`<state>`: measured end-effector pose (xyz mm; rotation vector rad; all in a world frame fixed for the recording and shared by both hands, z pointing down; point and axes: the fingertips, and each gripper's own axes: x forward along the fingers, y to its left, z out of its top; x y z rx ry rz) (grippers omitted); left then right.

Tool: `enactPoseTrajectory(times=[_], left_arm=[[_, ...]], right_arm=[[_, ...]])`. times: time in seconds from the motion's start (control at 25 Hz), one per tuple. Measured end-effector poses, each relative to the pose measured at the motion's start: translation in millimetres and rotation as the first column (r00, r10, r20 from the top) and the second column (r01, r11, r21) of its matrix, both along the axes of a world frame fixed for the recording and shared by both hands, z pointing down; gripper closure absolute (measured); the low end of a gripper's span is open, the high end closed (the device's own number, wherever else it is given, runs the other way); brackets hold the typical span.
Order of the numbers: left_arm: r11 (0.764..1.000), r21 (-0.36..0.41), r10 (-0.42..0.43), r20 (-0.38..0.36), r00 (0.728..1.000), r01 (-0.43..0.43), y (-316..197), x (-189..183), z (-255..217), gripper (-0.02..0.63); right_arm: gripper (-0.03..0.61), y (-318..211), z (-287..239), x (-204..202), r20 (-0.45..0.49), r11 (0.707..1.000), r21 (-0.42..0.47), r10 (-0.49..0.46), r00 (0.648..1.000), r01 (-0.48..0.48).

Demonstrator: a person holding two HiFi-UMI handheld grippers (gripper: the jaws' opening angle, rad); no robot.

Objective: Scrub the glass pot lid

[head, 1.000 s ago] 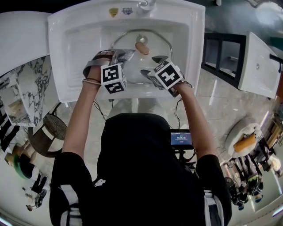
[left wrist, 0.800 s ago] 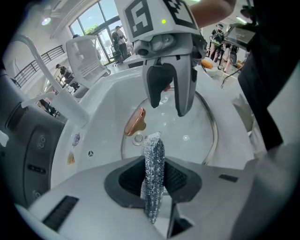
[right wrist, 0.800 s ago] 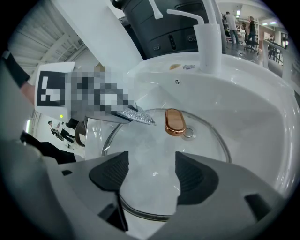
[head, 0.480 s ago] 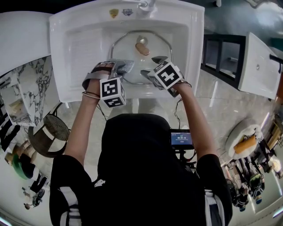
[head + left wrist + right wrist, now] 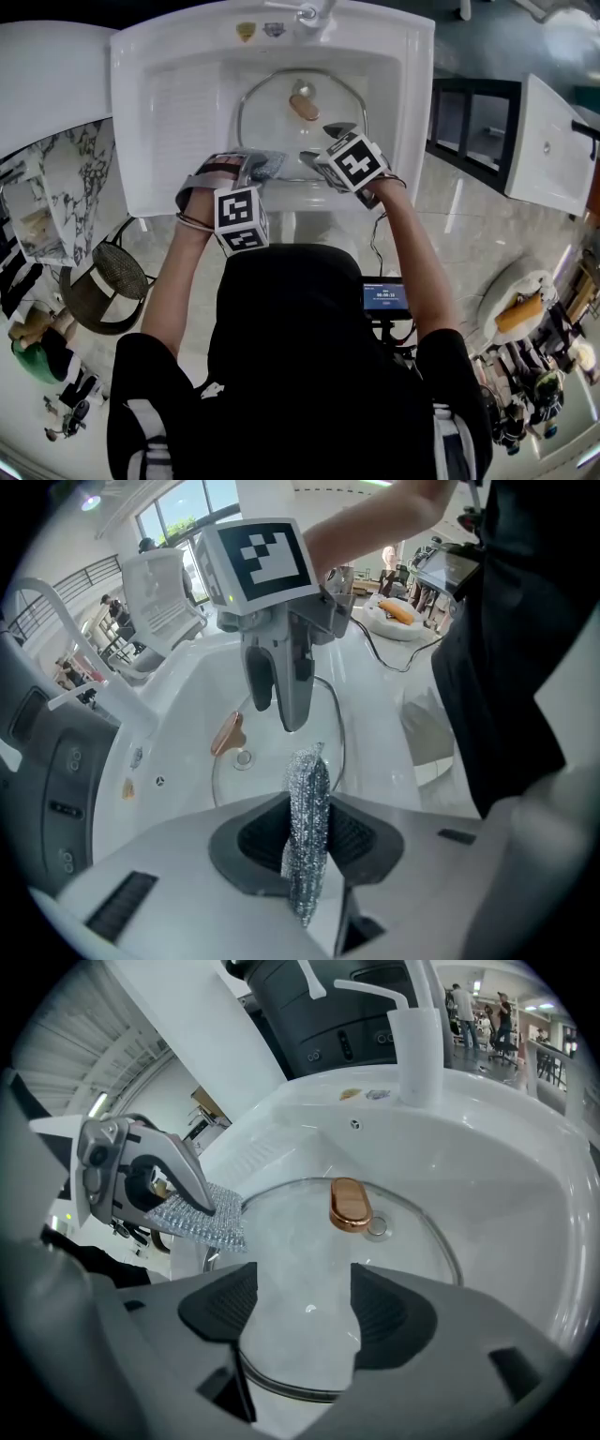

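The glass pot lid (image 5: 277, 127) lies flat in the white sink basin, with a copper-coloured handle (image 5: 302, 106) at its middle. My left gripper (image 5: 266, 165) is shut on a silvery scrubbing pad (image 5: 307, 808), held at the lid's near-left rim, by the sink's front edge. In the right gripper view the pad (image 5: 202, 1221) hangs over the lid (image 5: 300, 1241) beside the handle (image 5: 349, 1204). My right gripper (image 5: 305, 1312) hovers over the lid's near rim. Its jaws stand apart, with only glass showing between them.
The sink (image 5: 178, 103) has a ribbed drain ledge on its left and a faucet (image 5: 309, 11) at the back. A drain hole (image 5: 377, 1229) shows through the glass. Dark shelving (image 5: 473, 112) stands to the right, and cables hang under the sink.
My left gripper has pulled back with the pad, from over the lid's left side toward the sink's front rim. The right gripper has hardly moved.
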<state>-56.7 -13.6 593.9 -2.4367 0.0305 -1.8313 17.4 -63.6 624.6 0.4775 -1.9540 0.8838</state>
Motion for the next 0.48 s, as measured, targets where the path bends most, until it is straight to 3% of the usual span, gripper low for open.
enactPoseTrajectory(times=[0.48], left_arm=[[1.000,-0.013,0.007,0.022,1.000,-0.006,-9,-1,3,0.537]], right_arm=[[0.281,0,-1,-1,0.006,1.000,0.004,0.005,1.000,-0.005]])
